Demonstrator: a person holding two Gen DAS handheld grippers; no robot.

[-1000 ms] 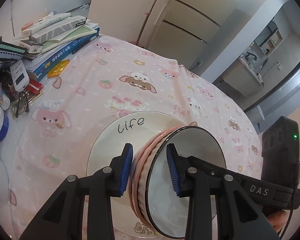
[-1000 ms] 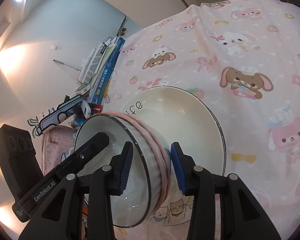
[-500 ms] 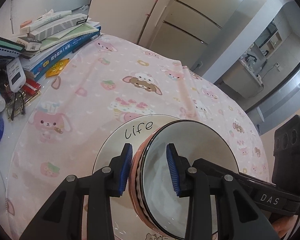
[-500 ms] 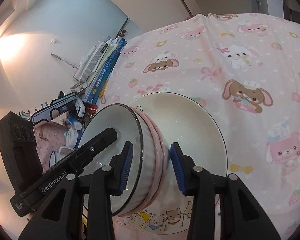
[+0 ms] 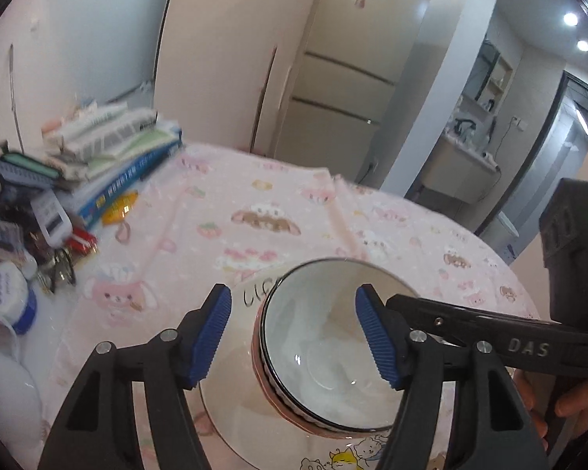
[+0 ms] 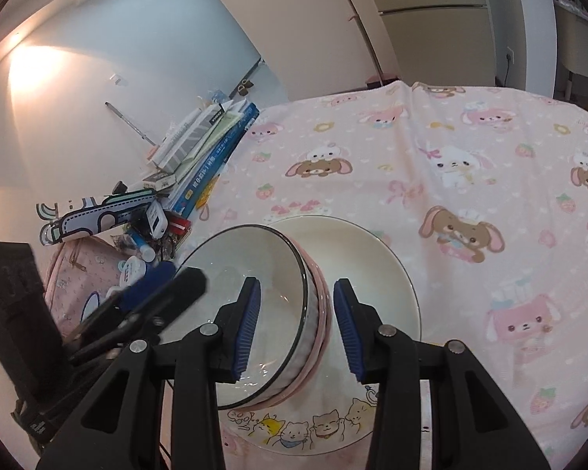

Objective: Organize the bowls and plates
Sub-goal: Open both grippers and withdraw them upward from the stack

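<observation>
Left wrist view: the left tongs (image 5: pixel 294 333) stand wide open, gripping nothing. The bowl (image 5: pixel 329 356), white inside with a dark rim and a pink ribbed outer wall, lies between the two blue pads. The left pad (image 5: pixel 209 337) is clear of the bowl's wall; the right pad (image 5: pixel 376 338) sits over the bowl's mouth, and whether it touches cannot be told. The bowl rests on the plate (image 5: pixel 231 376), tilted, its mouth turned up and toward the camera. The plate lies flat on the pink tablecloth (image 5: pixel 223 211), under and ahead of the pads. The right tongs' black finger (image 5: pixel 470 323) reaches in from the right to the bowl's rim. A stack of books (image 5: pixel 117 156) sits far left.

Right wrist view: the right tongs (image 6: pixel 298 329) straddle the bowl's (image 6: pixel 254 274) right-hand wall, left pad (image 6: pixel 247 329) inside the mouth, right pad (image 6: pixel 347 333) outside. Gaps show on both sides of the wall, so the jaws are partly open and not clamped. The bowl leans, mouth facing left and toward the camera, base toward the plate's (image 6: pixel 372 258) centre. The left tongs (image 6: pixel 153 297), blurred, lie left of the bowl.
</observation>
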